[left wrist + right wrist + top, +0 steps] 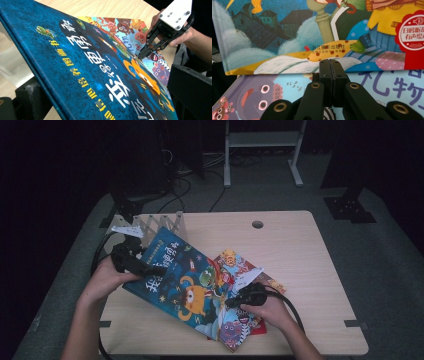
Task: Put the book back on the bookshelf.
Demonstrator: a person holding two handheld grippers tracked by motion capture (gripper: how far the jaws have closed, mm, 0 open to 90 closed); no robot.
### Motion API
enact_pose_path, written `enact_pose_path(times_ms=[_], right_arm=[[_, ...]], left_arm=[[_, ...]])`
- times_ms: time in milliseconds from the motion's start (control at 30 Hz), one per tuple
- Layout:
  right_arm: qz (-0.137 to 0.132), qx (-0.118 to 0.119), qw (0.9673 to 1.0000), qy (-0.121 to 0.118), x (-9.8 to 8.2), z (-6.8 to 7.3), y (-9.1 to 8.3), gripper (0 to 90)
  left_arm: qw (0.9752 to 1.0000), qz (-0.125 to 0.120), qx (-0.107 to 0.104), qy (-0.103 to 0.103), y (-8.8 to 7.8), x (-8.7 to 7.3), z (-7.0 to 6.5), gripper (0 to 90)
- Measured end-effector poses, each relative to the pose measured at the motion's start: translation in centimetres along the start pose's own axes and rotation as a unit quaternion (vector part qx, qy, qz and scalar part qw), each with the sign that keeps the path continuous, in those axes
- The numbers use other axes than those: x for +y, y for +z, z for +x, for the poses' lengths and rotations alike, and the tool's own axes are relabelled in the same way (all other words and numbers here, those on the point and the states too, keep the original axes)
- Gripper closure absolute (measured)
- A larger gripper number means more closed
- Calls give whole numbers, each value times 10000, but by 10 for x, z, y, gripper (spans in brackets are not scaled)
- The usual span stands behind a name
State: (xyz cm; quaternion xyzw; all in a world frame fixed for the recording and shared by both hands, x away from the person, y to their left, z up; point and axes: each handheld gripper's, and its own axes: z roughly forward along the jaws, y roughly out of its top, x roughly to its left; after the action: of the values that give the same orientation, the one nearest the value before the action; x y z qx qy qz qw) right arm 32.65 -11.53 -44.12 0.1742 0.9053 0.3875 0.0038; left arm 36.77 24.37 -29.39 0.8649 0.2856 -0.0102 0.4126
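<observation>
The left gripper [150, 268] pinches the big blue book [187, 282], stiff and heavy, by its edge; the right gripper [231, 303] is closed, empty.

Lower book [239, 327] mostly covered

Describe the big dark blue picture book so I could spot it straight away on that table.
On the pale wooden table, look at the left-hand side, in front of the metal zigzag rack. The dark blue hardcover picture book is tilted up there by the left gripper. Unlike the flat, light-coloured monster book beneath it, it shows an orange creature and white Chinese lettering.
</observation>
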Motion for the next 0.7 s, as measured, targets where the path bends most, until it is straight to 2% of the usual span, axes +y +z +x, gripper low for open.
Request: enact_pose_path(times_ms=[300,533,700], right_arm=[[-23,7,10000,-50,3,2,4,881],[-69,31,10000,-45,9,6,11,883],[-86,49,10000,-16,11,8,14,884]], left_arm=[[9998,124,12,130,-1,19,-3,2],[9996,212,64,174,-7,34,-2,52],[9997,202,43,160,-11,40,1,145]])
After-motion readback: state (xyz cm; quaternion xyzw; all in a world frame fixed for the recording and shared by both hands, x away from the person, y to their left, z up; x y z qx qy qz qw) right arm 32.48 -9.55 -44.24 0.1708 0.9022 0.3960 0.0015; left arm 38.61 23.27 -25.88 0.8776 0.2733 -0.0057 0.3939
